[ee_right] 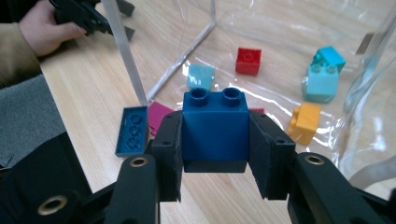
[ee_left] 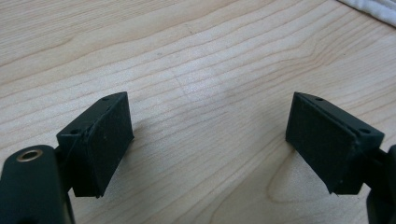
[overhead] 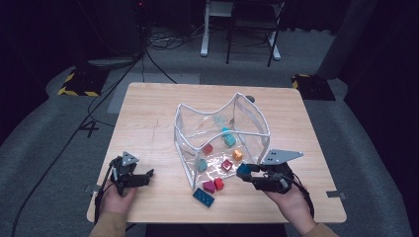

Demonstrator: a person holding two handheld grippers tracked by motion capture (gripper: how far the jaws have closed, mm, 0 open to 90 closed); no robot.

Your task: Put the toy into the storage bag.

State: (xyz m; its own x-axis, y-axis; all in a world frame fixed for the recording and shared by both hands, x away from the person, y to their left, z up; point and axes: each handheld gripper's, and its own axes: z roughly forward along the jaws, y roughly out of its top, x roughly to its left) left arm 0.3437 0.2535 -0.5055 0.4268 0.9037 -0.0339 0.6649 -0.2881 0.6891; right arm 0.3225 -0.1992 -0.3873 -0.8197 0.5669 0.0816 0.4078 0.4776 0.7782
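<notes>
Right gripper (ee_right: 215, 154) clamps the dark blue brick (ee_right: 215, 128) studs-up just off the clear bag's (overhead: 190, 170) open near edge, bag interior lying ahead-left of it, while left gripper (ee_left: 210, 140) idles gaping over bare table (ee_left: 196, 56).

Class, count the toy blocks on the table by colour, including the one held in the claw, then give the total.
Red blocks: 3
Turquoise blocks: 3
Dark blue blocks: 2
Orange blocks: 1
Magenta blocks: 1
Total: 10
</notes>
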